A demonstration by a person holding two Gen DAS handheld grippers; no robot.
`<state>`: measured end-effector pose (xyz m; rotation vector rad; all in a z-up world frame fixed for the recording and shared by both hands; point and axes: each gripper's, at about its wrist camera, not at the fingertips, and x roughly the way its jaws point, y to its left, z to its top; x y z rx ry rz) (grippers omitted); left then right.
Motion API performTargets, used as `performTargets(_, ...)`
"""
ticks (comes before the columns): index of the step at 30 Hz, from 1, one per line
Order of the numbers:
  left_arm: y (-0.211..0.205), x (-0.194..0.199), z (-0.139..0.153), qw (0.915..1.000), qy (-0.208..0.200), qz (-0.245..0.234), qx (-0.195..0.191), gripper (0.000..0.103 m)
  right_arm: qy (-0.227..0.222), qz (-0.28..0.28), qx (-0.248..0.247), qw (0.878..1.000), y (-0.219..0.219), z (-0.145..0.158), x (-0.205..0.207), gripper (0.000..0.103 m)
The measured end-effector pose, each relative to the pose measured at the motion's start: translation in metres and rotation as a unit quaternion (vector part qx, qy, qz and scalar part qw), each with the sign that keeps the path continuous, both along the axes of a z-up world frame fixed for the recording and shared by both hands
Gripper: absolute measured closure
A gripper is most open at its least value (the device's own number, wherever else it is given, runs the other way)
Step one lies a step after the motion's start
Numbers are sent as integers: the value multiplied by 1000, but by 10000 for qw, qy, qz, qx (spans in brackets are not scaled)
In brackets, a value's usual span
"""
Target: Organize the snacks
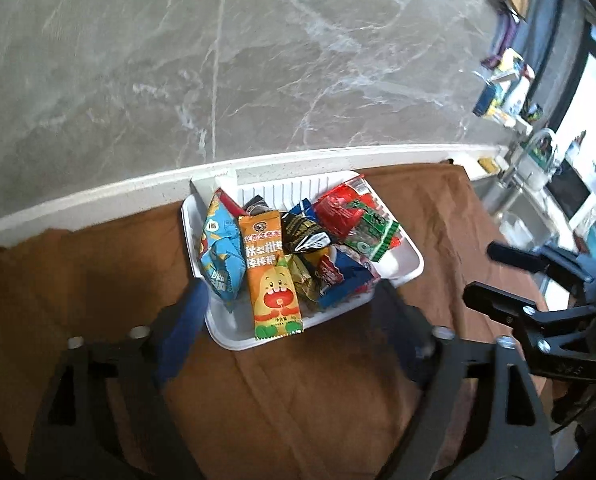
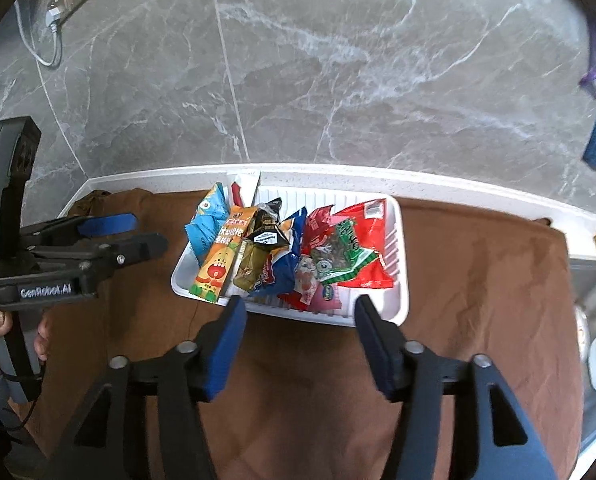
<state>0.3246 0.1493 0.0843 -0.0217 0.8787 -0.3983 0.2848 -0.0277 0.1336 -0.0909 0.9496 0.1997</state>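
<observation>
A white tray (image 2: pixel 398 264) is seen on the brown cloth (image 2: pixel 478 320) covering the table, pushed back close to the pale rim below the grey marble wall (image 2: pixel 338 80). Snack packets are piled inside it: an orange packet (image 1: pixel 271 276) overhangs the near edge, a light blue packet (image 1: pixel 219 256) leans at the left end, and a red packet (image 2: pixel 368 248) lies at the right with a green packet (image 2: pixel 344 252) on top. The left tool (image 1: pixel 293 312) is held wide, empty, straddling the tray's near corner. The right tool (image 2: pixel 298 336) is likewise spread wide, nothing gripped, just before the tray's front edge.
</observation>
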Motion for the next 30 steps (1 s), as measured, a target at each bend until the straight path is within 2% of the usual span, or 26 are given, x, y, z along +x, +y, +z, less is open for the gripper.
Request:
performTargets(3, -12, -14, 13, 9992, -246, -68, 303, 11, -364, -56, -185, 9992, 3, 16, -16, 12)
performTargets(8, -28, -41, 40, 9961, -624, -129, 605, 8, -864, -228, -461, 9949, 3, 40, -40, 0)
performTargets(10, -32, -50, 49, 9949, -741, -155, 674, 5, -981, -295, -498, 9935, 2, 47, -48, 0)
performTargets(18, -48, -77, 76, 9902, -1085, -286, 832, 5, -1106, -512, -467, 9915, -9, 58, -75, 0)
performTargets(30, -54, -102, 91, 9868, -1300, -384, 886, 5, -1189, -704, -336, 9898, -19, 66, -98, 0)
